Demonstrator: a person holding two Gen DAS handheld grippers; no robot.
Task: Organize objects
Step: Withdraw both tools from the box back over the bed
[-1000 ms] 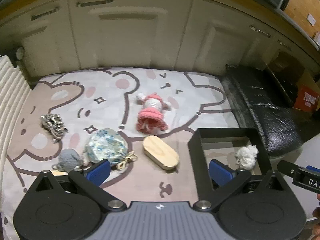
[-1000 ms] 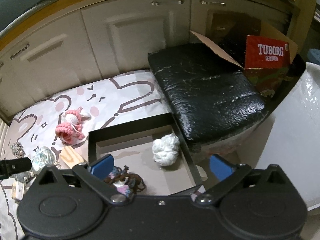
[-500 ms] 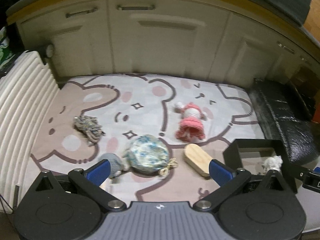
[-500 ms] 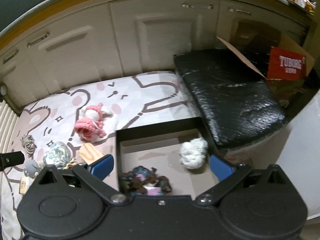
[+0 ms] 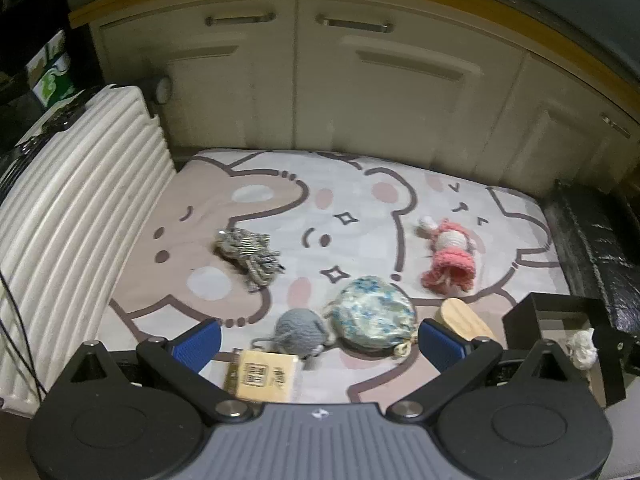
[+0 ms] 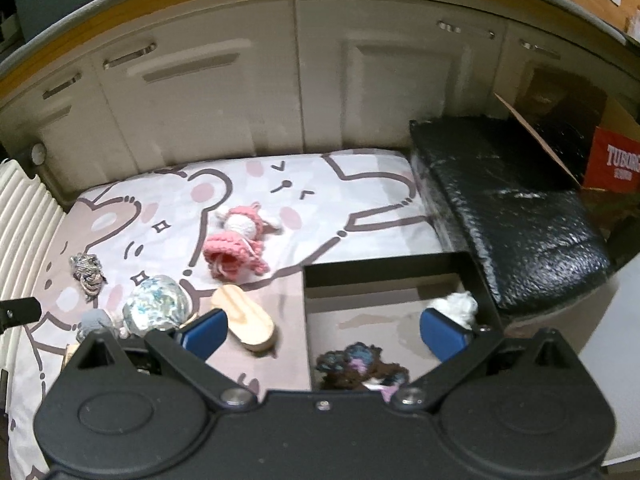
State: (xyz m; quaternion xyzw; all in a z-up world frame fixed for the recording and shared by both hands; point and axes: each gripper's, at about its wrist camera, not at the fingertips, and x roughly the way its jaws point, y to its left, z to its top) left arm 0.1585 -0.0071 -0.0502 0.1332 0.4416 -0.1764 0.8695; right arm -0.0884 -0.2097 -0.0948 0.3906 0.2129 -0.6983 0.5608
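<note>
On the cartoon mat [image 5: 280, 208] lie a pink crochet doll [image 5: 450, 258], a striped grey knit piece [image 5: 250, 252], a grey knit ball [image 5: 300, 330], a blue floral pouch [image 5: 374, 312], a wooden oval block [image 5: 466, 320] and a tan tag [image 5: 264, 376]. A black box [image 6: 392, 268] at the right holds a white yarn ball [image 6: 456, 304] and a dark multicoloured knit item [image 6: 360, 364]. My left gripper [image 5: 318, 344] is open and empty above the grey ball and pouch. My right gripper [image 6: 324, 332] is open and empty over the box's left edge.
Cream cabinet doors [image 5: 320, 92] run along the back. A white ribbed panel [image 5: 68, 216] stands at the left. A black wrapped block [image 6: 508, 204] and a red Tuborg carton [image 6: 616, 164] sit at the right.
Both grippers have swung left. In the left view the box slid to the right edge and the tan tag came into sight. In the right view the mat objects moved toward centre.
</note>
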